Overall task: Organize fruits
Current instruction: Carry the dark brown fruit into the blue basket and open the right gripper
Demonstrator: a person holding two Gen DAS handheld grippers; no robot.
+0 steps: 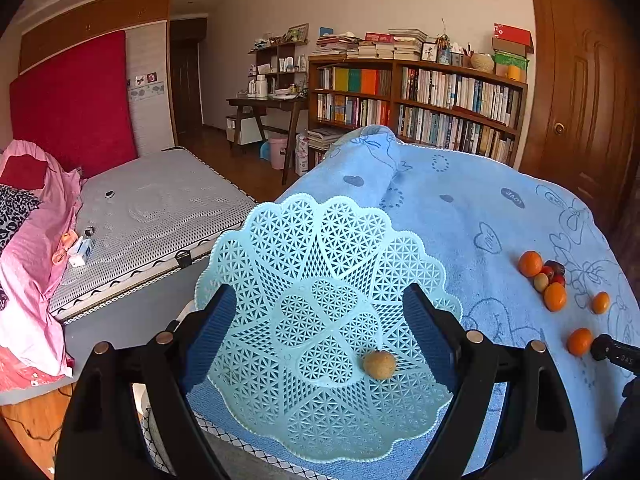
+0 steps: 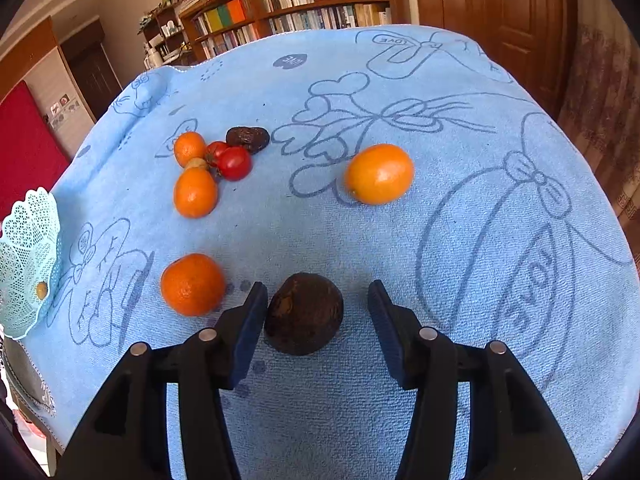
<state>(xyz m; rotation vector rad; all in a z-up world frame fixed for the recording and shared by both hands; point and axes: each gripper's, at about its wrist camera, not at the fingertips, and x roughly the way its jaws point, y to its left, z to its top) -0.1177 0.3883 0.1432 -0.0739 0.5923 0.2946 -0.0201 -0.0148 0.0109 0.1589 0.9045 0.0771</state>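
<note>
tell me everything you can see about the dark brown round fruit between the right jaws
The dark brown fruit is roundish, with a rough, matte skin and a paler scuffed patch on its left side. It sits on the blue towel, inside the open right gripper: the left jaw is at or nearly on it, the right jaw clearly apart.

Table's covered with a light blue cartoon-print towel (image 2: 400, 240). Sitting on it: a mesh basket (image 1: 320, 280) at the left edge, scattered oranges (image 2: 379, 174), two cherry tomatoes (image 2: 234, 163), a wrinkly dark date (image 2: 247, 139), and a dark brown round fruit (image 2: 304, 314).
</note>
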